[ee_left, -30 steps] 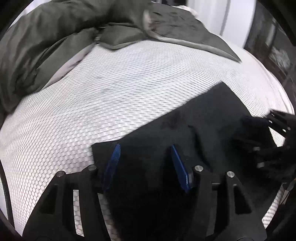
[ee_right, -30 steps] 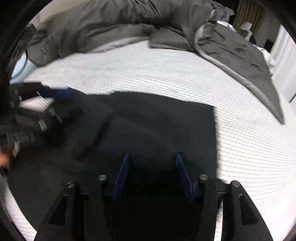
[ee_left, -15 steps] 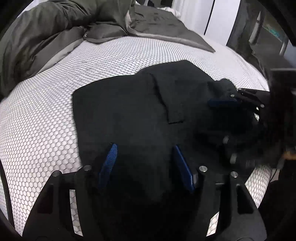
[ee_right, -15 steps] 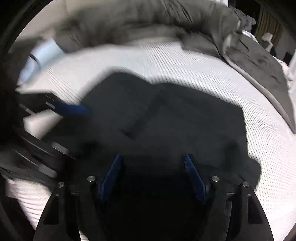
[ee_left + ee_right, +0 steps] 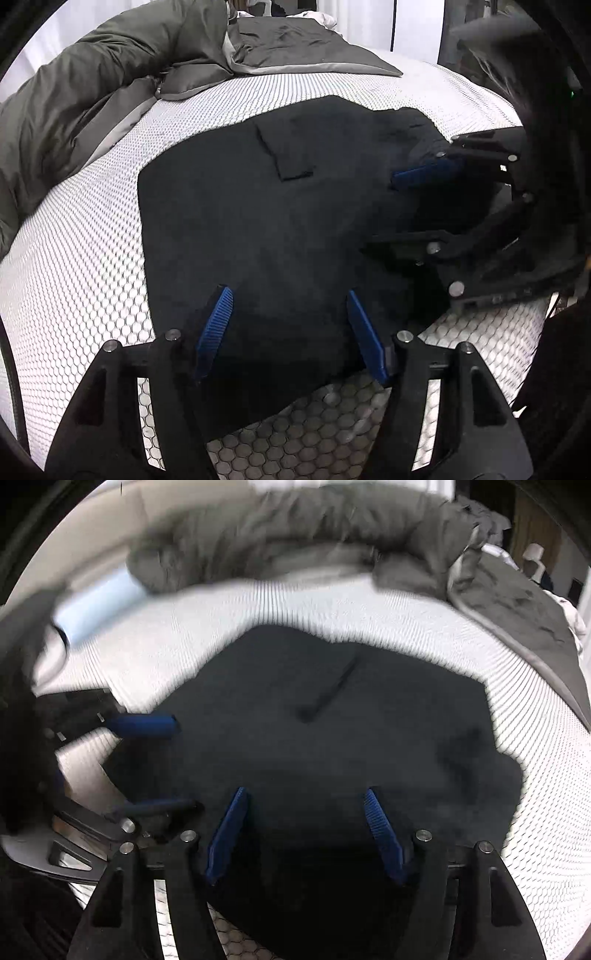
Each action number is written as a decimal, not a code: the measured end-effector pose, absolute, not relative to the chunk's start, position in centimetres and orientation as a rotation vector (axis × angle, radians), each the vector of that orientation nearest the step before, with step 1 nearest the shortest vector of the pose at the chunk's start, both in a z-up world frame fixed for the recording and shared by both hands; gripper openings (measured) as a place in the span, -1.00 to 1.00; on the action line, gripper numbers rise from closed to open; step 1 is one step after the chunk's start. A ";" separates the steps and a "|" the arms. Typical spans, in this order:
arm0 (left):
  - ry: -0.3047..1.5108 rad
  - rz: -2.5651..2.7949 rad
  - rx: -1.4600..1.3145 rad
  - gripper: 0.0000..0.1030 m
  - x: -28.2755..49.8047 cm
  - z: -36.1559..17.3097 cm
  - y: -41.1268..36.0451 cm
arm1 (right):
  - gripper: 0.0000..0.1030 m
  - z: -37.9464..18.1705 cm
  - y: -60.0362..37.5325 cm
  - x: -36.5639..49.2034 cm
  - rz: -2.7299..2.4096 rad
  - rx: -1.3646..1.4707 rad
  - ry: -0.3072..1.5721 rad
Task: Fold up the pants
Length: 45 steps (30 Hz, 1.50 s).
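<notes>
Because the black fabric pants [image 5: 280,236] already lie folded into a compact slab on the white honeycomb-textured bed [image 5: 74,266], below the heaped grey duvet [image 5: 92,74], neither gripper needs a hold. The left gripper [image 5: 288,325] and right gripper [image 5: 306,827] hang open above the near edge, their jaws just widened, clasping nothing.

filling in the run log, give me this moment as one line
task: fold pants | pants: black, folded, flat on white mattress | left gripper: open over pants | right gripper: open over pants | duvet: bunched behind
</notes>
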<state>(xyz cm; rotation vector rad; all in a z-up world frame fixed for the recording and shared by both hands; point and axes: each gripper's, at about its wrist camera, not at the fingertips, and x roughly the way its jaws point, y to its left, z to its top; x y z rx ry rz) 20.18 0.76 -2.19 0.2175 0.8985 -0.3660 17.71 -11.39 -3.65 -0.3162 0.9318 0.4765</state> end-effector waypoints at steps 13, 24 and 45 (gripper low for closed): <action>0.894 -0.258 0.002 0.38 17.3 -1.6 6.9 | 0.21 -1.2 -23.7 14.2 0.487 0.030 0.877; 0.927 -0.263 0.004 0.37 20.1 -3.0 6.5 | -0.77 0.2 -24.9 14.5 0.580 0.141 0.841; 0.931 -0.254 -0.013 0.49 20.6 -3.1 6.8 | -0.68 -2.4 -25.9 17.7 0.546 0.332 0.906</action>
